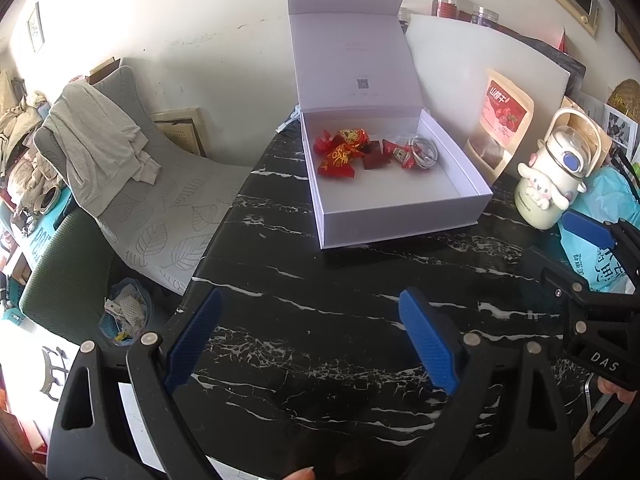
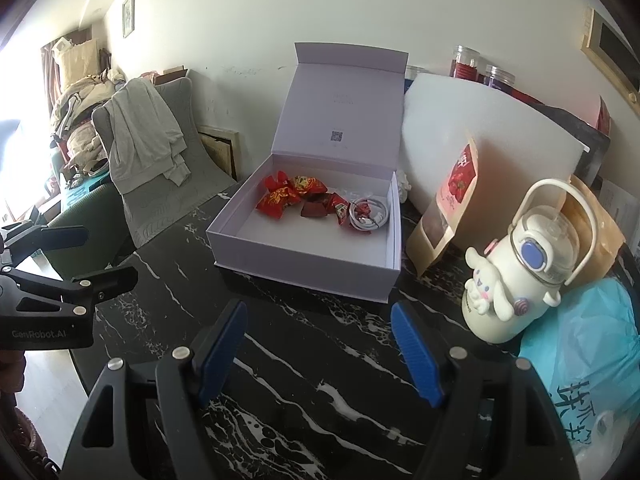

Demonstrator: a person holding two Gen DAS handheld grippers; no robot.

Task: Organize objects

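Note:
A white box [image 1: 400, 220] [image 2: 296, 264] stands on the black marble table [image 1: 320, 292] [image 2: 304, 360] with its lid propped upright. Inside at the back lie several red candy wrappers [image 1: 340, 152] [image 2: 288, 196], a dark brown piece [image 1: 373, 159] [image 2: 313, 210] and a coiled white cable [image 1: 425, 152] [image 2: 366, 216]. My left gripper [image 1: 310, 304] hovers open over bare table, well short of the box. My right gripper [image 2: 318, 316] is open too, just in front of the box's near wall. Each gripper shows at the other view's edge, the right gripper [image 1: 592, 264] and the left gripper [image 2: 60, 264].
A white cartoon-dog bottle [image 1: 552, 176] [image 2: 516, 280] stands right of the box beside a snack pouch [image 1: 500, 124] [image 2: 444, 216] and a blue plastic bag [image 2: 584, 364]. A white board [image 2: 480, 132] and jars [image 2: 466, 62] are behind. A chair with a grey garment [image 1: 100, 140] sits left.

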